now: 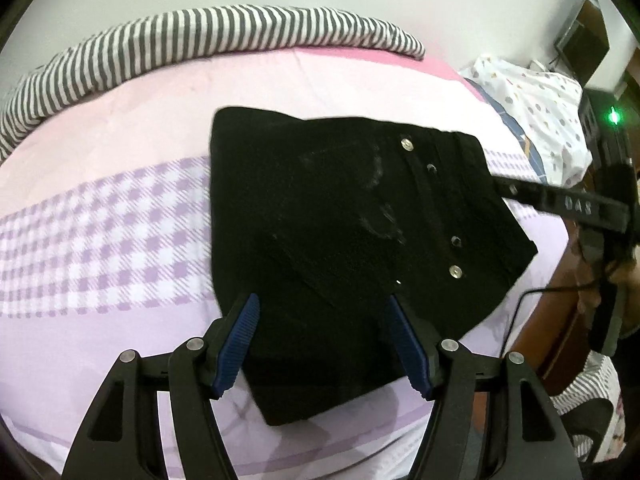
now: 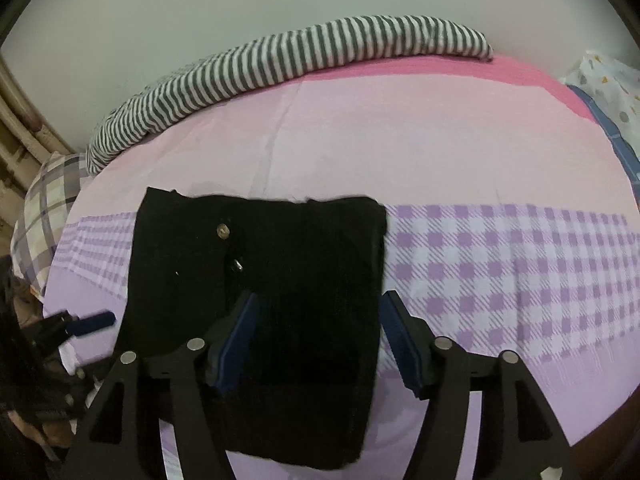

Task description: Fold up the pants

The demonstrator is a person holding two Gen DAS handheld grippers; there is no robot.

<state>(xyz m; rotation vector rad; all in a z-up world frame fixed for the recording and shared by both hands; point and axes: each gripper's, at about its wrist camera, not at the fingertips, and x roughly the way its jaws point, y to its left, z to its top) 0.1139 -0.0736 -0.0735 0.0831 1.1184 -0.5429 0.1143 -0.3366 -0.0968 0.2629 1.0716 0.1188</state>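
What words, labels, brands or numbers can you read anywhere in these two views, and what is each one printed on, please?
"DAS": pale letters on the black finger of the right gripper, seen in the left wrist view; somewhat blurred, so the reading is uncertain.
The black pants show metal buttons but no legible label.
The bed sheet, the striped blanket and the dotted pillow carry patterns only, no text.

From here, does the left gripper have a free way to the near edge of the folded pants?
Probably yes: the left gripper is open right over the pants, with nothing between its fingers and the fabric.
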